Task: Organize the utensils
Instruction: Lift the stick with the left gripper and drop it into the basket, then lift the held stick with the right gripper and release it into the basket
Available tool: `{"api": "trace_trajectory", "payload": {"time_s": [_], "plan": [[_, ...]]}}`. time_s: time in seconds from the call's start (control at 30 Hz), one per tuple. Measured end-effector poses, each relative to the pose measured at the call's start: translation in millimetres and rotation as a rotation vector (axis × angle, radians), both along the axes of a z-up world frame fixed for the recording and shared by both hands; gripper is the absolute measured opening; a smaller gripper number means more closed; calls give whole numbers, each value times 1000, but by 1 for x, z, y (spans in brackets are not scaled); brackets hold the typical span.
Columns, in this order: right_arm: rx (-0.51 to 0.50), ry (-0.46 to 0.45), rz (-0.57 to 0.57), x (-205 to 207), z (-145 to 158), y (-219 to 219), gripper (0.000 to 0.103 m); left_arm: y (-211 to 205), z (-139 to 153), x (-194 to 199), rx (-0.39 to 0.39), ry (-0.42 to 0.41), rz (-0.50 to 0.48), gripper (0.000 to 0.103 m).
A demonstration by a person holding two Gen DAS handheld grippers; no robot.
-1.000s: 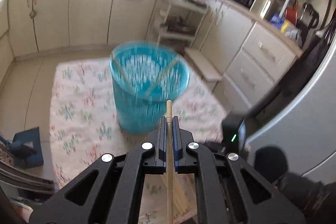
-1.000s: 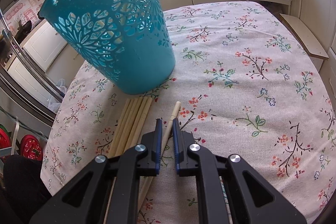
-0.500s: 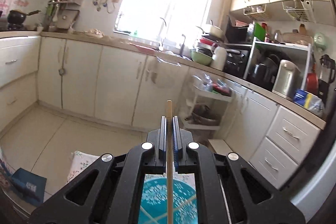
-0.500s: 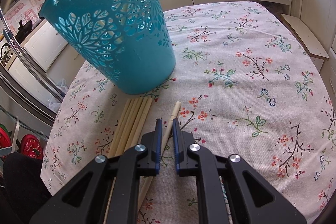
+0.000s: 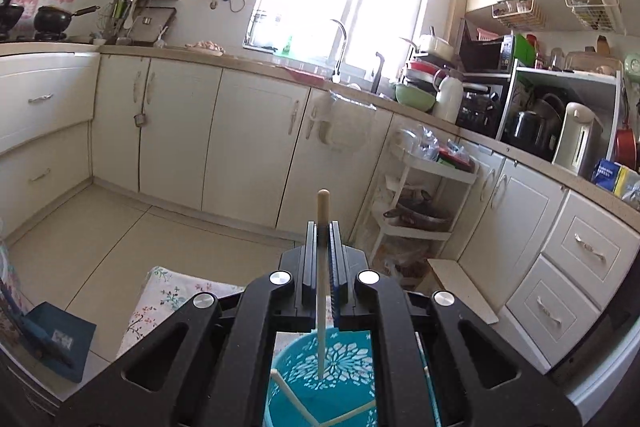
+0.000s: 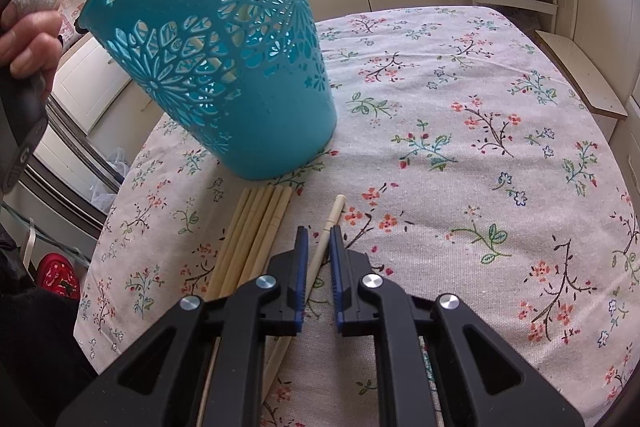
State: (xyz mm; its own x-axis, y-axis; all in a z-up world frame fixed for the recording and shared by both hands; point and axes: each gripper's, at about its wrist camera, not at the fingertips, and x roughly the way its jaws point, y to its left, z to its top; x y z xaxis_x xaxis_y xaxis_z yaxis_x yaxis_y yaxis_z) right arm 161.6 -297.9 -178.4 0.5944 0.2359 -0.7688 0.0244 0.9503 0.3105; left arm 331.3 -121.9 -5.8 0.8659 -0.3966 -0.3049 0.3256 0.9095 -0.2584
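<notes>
My left gripper [image 5: 322,227] is shut on a wooden chopstick [image 5: 321,279] held upright over the teal perforated basket [image 5: 320,383]; its lower end hangs inside the basket, where two other chopsticks [image 5: 292,397] lean. In the right wrist view the basket [image 6: 224,59] stands on the floral tablecloth [image 6: 460,155]. My right gripper [image 6: 319,233] is slightly open, low over the table, with a single chopstick [image 6: 330,223] lying between its fingers. A bundle of several chopsticks [image 6: 252,231] lies just left of it.
The person's hand and the left gripper's handle [image 6: 24,39] show at the left edge above the basket. Kitchen cabinets [image 5: 224,131], a white trolley [image 5: 424,195] and a counter with appliances surround the table. A blue box [image 5: 56,339] sits lower left.
My left gripper has tilted up from facing the basket to level, holding the chopstick upright over the basket and slightly lower. The right gripper and table chopsticks have not moved.
</notes>
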Motion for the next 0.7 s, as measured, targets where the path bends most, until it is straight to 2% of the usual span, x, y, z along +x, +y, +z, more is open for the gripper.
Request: {"api": "trace_trajectory", "payload": {"time_s": [0.17,0.27,0.33,0.43,0.53,0.7], "plan": [[-8,0,2,1,0,1,12,-1,-16,-3,72,71,-24,6],[-8,0,3,1,0,1,12,11,-18,-13,88,92,-18,15],[12,3,-1,0,0,-1,12,26,-15,-24,83,91,6,37],[47,9,-8,-2,-1,-7,12,56,-11,-45,69,72,64,57],[12,2,-4,-2,-1,-2,12,85,-20,-55,51,88,116,63],[-150,2,60,0,4,17,11,120,-47,-47,11,220,190,64]]}}
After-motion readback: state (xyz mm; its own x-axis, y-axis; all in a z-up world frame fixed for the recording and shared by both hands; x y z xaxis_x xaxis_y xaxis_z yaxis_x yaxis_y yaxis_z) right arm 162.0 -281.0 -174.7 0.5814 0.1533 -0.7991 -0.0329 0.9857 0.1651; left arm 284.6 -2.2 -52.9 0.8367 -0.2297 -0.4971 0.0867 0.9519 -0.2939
